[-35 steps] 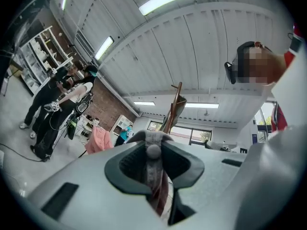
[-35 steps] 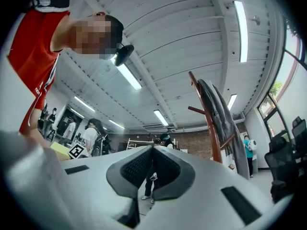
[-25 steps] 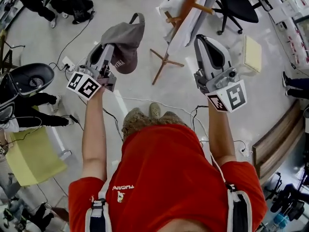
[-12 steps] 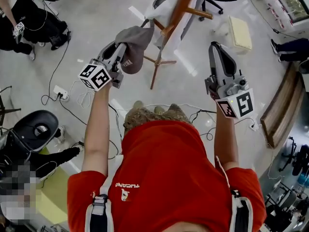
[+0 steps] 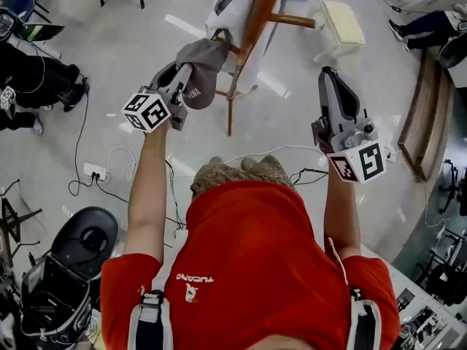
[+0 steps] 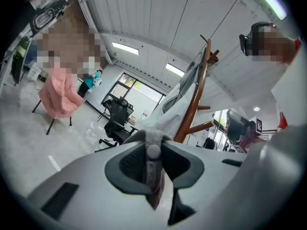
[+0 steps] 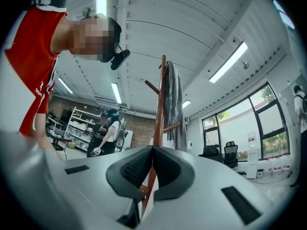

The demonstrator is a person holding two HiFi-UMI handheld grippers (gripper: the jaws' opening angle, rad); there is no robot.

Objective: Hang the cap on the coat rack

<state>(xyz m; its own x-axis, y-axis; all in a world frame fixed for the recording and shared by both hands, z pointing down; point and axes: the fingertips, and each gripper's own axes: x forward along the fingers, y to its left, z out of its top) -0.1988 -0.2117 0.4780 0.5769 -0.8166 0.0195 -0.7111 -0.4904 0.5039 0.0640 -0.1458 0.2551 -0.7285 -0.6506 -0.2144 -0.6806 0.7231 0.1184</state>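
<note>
A grey cap (image 5: 202, 62) hangs from my left gripper (image 5: 181, 75), which is shut on its fabric; in the left gripper view a strip of the cap (image 6: 153, 163) is pinched between the jaws. The cap sits right beside the wooden coat rack (image 5: 255, 22), close to a lower peg. A white garment (image 5: 225, 7) hangs on the rack. The rack (image 6: 194, 101) rises just ahead in the left gripper view. My right gripper (image 5: 327, 79) is shut on nothing, held to the right of the rack (image 7: 161, 96).
Cables (image 5: 109, 170) trail over the pale floor. A black chair (image 5: 82, 240) stands at lower left and a beige cushion stool (image 5: 342, 22) behind the rack. People (image 5: 36, 79) sit at the left. A wooden bench (image 5: 419, 122) runs along the right.
My left gripper has carried the cap forward to the coat rack, so the cap now sits against the rack's pole. The right gripper has kept its place on the right.
</note>
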